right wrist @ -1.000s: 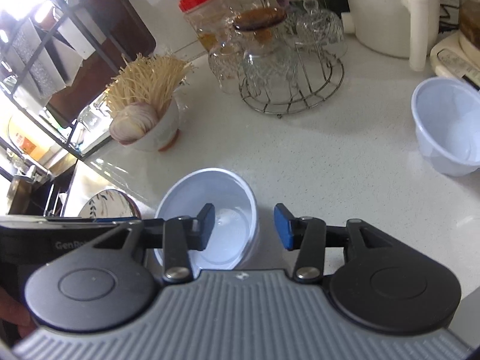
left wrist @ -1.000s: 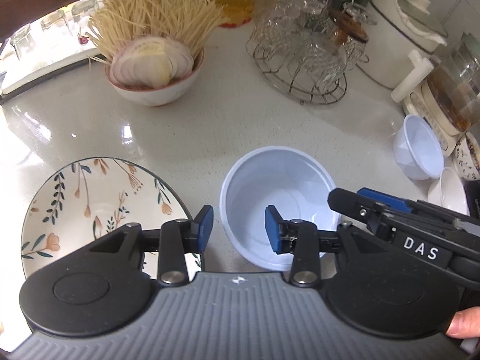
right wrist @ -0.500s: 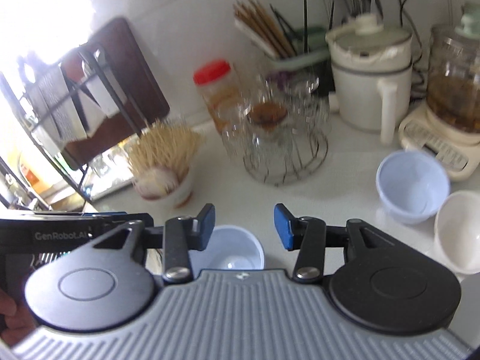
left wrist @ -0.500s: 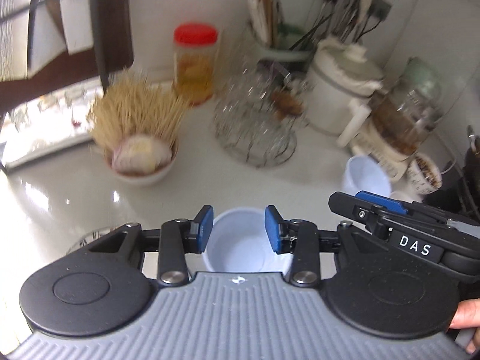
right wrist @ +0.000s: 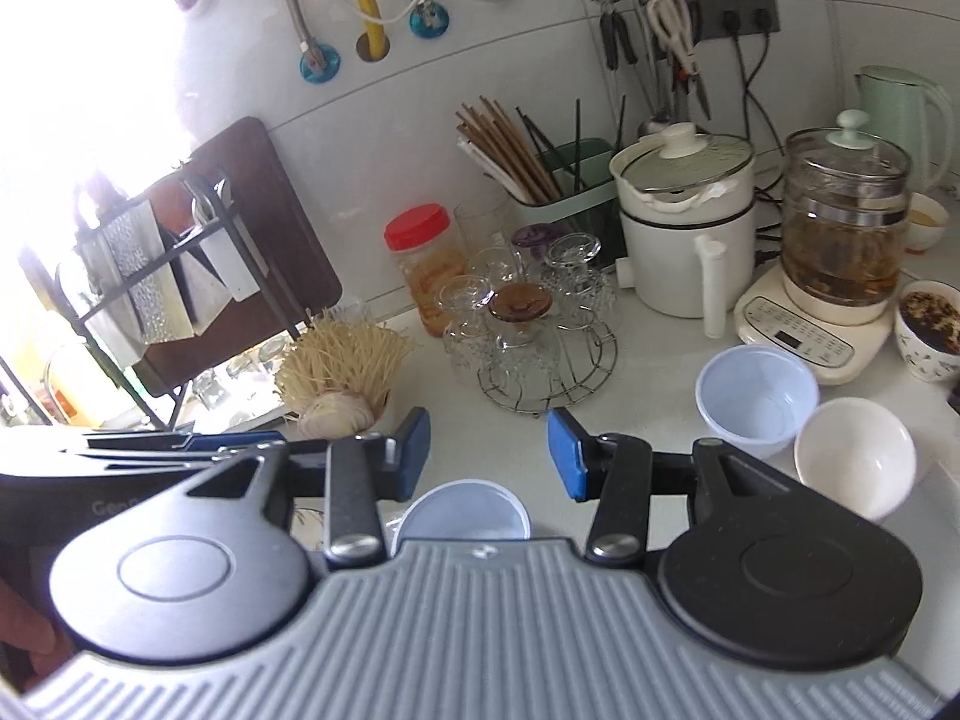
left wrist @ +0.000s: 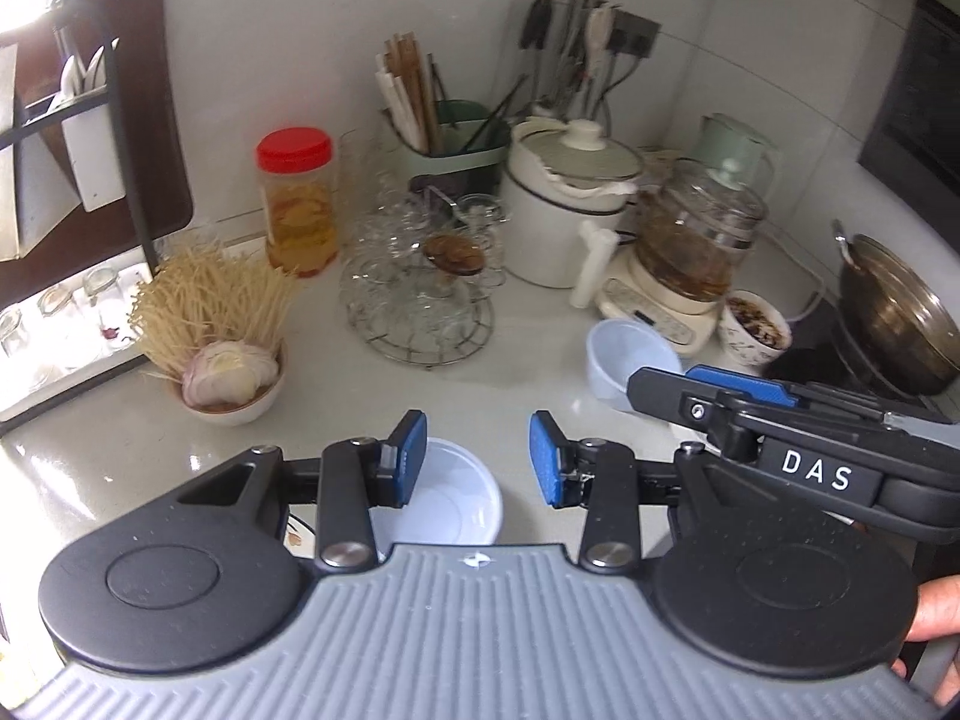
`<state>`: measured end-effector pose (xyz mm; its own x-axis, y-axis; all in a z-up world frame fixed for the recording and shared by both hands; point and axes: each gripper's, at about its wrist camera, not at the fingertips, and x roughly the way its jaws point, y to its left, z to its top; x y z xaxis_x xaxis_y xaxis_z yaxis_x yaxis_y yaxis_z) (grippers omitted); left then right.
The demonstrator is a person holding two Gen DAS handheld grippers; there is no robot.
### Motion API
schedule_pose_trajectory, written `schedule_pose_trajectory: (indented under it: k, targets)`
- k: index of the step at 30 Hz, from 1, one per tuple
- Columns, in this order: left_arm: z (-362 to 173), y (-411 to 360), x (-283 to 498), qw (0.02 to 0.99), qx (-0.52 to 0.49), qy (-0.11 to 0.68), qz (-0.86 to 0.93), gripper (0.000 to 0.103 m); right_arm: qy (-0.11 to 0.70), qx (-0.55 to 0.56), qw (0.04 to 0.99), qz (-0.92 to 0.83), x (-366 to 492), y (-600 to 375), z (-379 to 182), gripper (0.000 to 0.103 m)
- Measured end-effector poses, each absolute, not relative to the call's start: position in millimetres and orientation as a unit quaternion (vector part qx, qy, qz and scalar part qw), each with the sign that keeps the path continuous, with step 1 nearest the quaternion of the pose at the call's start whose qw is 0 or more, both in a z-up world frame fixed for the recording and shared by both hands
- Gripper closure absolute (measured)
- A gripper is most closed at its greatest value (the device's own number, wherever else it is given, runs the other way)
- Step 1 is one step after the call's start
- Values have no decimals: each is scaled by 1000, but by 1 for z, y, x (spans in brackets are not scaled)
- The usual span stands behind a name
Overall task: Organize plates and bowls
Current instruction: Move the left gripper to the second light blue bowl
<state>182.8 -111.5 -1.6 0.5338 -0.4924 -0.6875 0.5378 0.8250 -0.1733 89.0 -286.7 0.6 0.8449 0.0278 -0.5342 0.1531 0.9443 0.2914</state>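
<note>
A pale blue plastic bowl point(left wrist: 450, 498) stands on the white counter just below my open, empty left gripper point(left wrist: 477, 459); it also shows in the right wrist view point(right wrist: 465, 513) under my open, empty right gripper point(right wrist: 489, 456). A second pale blue bowl point(right wrist: 756, 399) point(left wrist: 630, 357) sits to the right by a white bowl point(right wrist: 855, 459). The floral plate point(left wrist: 297, 531) is nearly hidden behind the left gripper's body. Both grippers are raised above the counter.
A bowl of noodles and onion point(left wrist: 231, 348) stands at left. A wire rack of glasses point(left wrist: 420, 300), a red-lidded jar point(left wrist: 297, 201), a white pot point(left wrist: 567, 216), a glass kettle point(right wrist: 840, 234) and a patterned bowl point(right wrist: 927, 330) line the back. A wok point(left wrist: 894, 312) is far right.
Both grippers have lifted up and back from the counter, so the blue bowl looks smaller and lower. The floral plate has slipped behind the left gripper. Jaws stayed open.
</note>
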Motion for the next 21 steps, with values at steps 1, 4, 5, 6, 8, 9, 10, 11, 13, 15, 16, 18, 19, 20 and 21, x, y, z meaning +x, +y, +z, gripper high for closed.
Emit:
schedule_pose_trajectory:
  k: [1, 4, 5, 6, 8, 9, 10, 11, 13, 15, 16, 18, 19, 20, 21]
  targets:
    - [0, -111, 180, 874, 32, 383, -298, 60, 275, 166, 946, -37, 86, -285, 2, 56]
    - [1, -112, 176, 869, 34, 385, -308, 60, 267, 176, 946, -47, 76, -284, 5, 56]
    - [0, -115, 175, 868, 39, 386, -308, 60, 266, 178, 946, -51, 74, -285, 5, 56]
    - [-1, -119, 175, 867, 43, 390, -307, 60, 267, 179, 945, -54, 73, -287, 3, 56]
    - [-1, -125, 174, 866, 46, 389, -311, 60, 265, 182, 945, -57, 71, -294, 1, 56]
    - [-3, -130, 174, 867, 49, 389, -307, 60, 262, 182, 946, -59, 70, -299, -1, 56]
    - [-5, -136, 176, 868, 52, 389, -305, 60, 261, 182, 946, -62, 70, -304, -3, 56]
    - [-7, -144, 179, 868, 52, 390, -303, 60, 261, 181, 946, -64, 72, -310, -5, 56]
    - [-11, -156, 185, 867, 44, 392, -304, 60, 260, 180, 946, -67, 75, -323, -9, 56]
    - [-16, -171, 194, 866, 40, 398, -300, 60, 262, 180, 945, -72, 81, -338, -13, 56]
    - [-17, -177, 197, 864, 37, 400, -302, 60, 263, 179, 945, -75, 84, -345, -14, 56]
    - [-21, -193, 208, 859, 37, 406, -309, 60, 261, 176, 946, -81, 88, -359, -15, 56]
    - [-23, -199, 211, 859, 39, 406, -310, 60, 260, 175, 946, -84, 90, -365, -15, 56]
    - [-24, -205, 214, 858, 42, 406, -311, 60, 259, 175, 946, -88, 92, -371, -16, 56]
    - [-28, -212, 219, 855, 43, 411, -313, 60, 260, 178, 945, -91, 93, -377, -18, 56]
